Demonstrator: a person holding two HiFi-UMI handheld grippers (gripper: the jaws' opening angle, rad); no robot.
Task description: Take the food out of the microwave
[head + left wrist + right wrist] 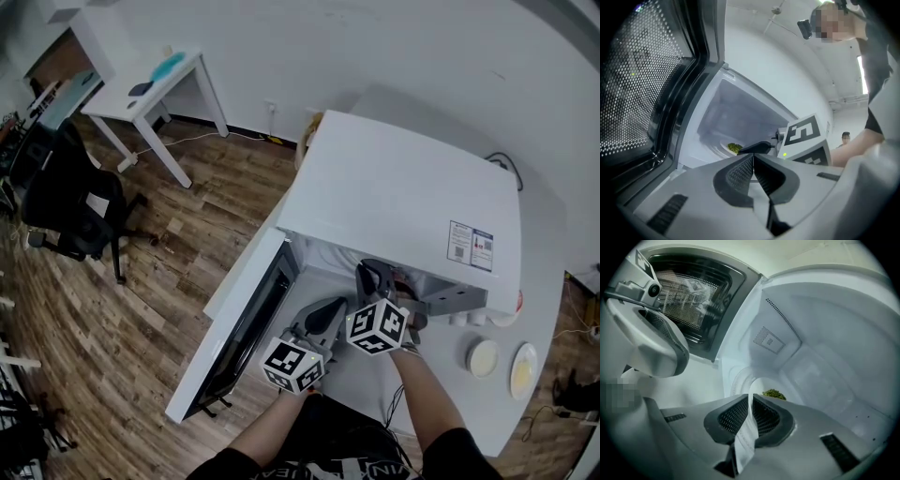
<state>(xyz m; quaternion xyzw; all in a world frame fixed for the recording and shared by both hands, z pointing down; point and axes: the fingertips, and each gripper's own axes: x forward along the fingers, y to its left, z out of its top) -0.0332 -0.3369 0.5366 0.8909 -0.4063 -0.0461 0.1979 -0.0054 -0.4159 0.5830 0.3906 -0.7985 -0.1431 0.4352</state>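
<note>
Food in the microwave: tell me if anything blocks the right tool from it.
Nothing visible does. The right tool is inside the open microwave, its jaws pinching what looks like the white plate's rim, with the green food just beyond. The shut left tool sits aside, by the door.

Green food [774, 393] on a white plate [758, 385] — inside the open microwave [403, 197].

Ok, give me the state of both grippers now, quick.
Left gripper: jaws closed, holding nothing.
Right gripper: jaws closed on the rim of the white plate with the green food.
</note>
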